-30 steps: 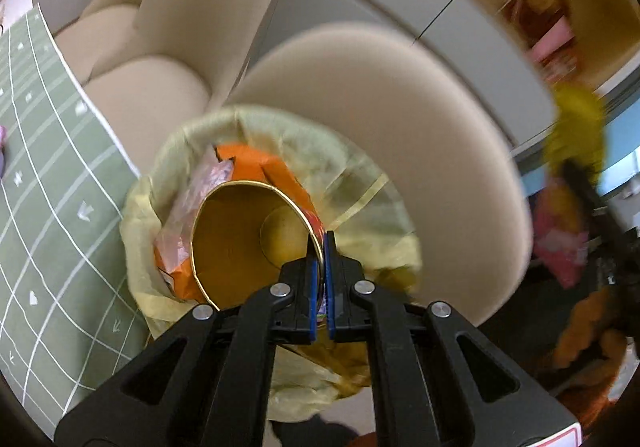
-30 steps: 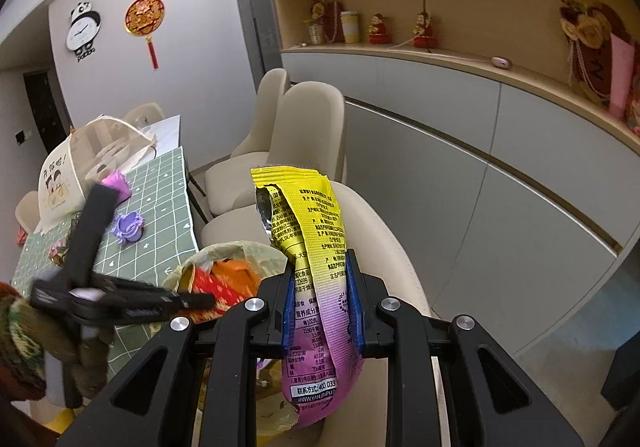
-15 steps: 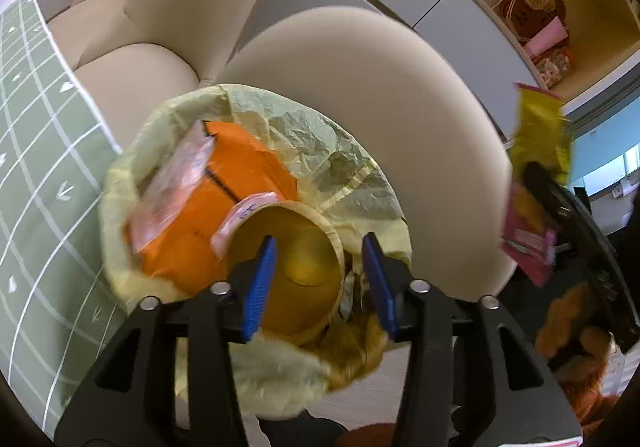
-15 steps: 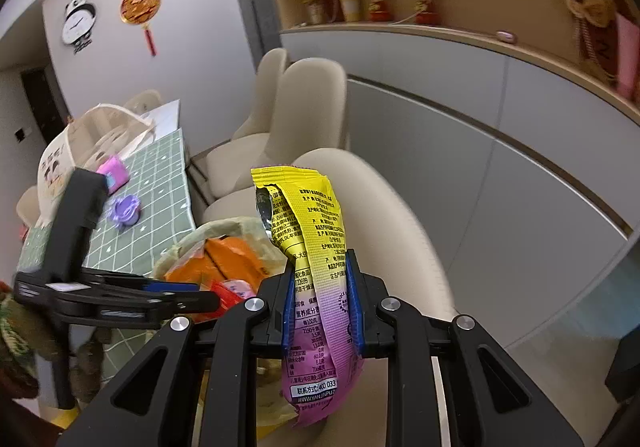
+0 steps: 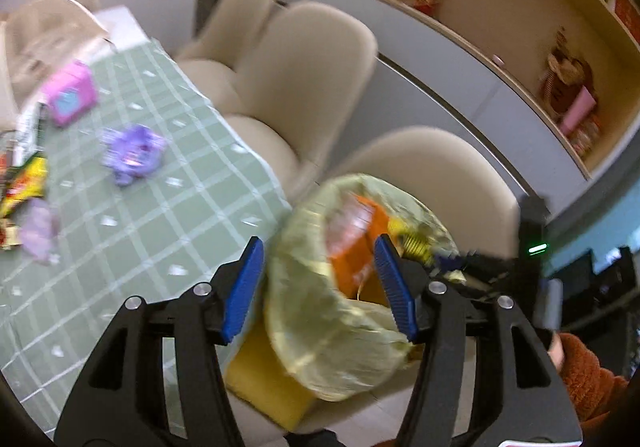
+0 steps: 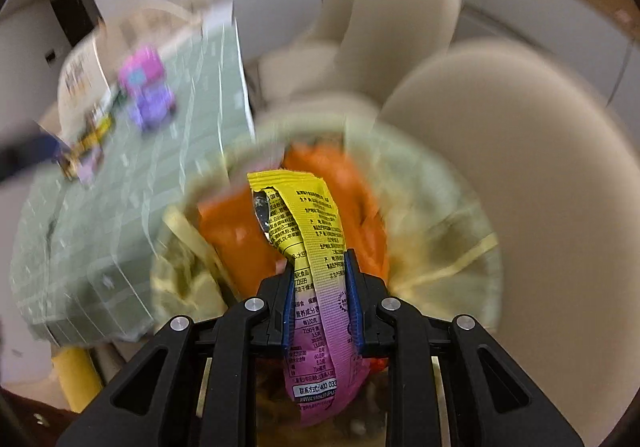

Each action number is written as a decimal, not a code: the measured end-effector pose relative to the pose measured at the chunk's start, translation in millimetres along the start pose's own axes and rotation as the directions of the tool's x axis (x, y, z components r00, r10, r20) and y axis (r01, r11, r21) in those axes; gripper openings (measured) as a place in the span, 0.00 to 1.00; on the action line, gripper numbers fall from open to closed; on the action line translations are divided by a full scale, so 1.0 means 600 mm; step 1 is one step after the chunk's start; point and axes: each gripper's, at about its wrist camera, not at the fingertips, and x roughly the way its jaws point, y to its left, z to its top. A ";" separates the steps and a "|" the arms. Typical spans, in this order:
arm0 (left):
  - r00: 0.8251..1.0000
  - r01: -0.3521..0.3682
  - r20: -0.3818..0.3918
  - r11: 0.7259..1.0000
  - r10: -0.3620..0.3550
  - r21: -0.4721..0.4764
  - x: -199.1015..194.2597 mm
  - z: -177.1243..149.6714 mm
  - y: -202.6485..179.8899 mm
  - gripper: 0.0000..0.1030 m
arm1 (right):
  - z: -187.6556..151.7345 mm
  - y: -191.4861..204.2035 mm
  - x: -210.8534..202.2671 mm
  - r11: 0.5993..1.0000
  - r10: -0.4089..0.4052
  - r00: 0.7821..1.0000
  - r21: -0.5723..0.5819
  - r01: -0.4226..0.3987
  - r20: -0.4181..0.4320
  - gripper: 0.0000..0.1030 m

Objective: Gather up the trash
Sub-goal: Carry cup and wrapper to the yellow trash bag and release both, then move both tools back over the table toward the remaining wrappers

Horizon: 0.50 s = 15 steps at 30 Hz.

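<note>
Orange trash lies in the bin (image 6: 460,207); a wrapper (image 6: 308,247) is pinched by the right gripper (image 6: 320,299) above it; the left gripper (image 5: 320,287), just opened, is empty; blurred table (image 5: 140,227) litter seemingly remains

Bin liner (image 5: 340,335): thin, translucent yellow plastic film, crinkled, slight sheen. Wrapper (image 6: 316,247): glossy printed plastic, yellow to pink, silvery foil inside at the torn top. Right gripper (image 6: 319,299) and left gripper (image 5: 320,287): matt black plastic arms, bright metal screws; pads (image 5: 244,287) blue, ribbed. Tablecloth (image 5: 132,247): matt green with a white grid. Chairs (image 5: 304,67): beige, smooth, matt upholstery. Sleeve (image 5: 584,375): fuzzy rust-orange fleece. Carton (image 6: 236,235) in the liner: orange, too blurred to grade.
</note>
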 end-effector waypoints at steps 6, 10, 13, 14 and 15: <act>0.996 -0.079 0.050 0.997 0.079 -0.007 -0.043 -0.015 0.032 0.55 | 0.000 0.017 0.041 0.999 -0.037 0.997 -0.020 0.036 -0.063 0.22; 0.995 -0.082 0.048 0.996 0.083 -0.030 -0.052 -0.022 0.055 0.55 | 0.006 0.014 0.028 0.999 -0.044 0.999 0.004 0.044 -0.025 0.29; 0.994 -0.090 0.055 0.995 0.092 -0.038 -0.055 -0.025 0.061 0.56 | 0.007 0.012 0.008 1.000 -0.013 1.000 -0.003 0.013 -0.006 0.35; 0.993 -0.098 0.062 0.995 0.100 -0.036 -0.058 -0.025 0.062 0.56 | 0.008 0.011 0.003 1.000 -0.010 1.000 -0.010 0.010 -0.008 0.37; 0.992 -0.102 0.067 0.994 0.104 -0.034 -0.060 -0.026 0.063 0.56 | 0.006 0.011 -0.007 1.000 -0.021 1.000 -0.018 0.021 0.004 0.46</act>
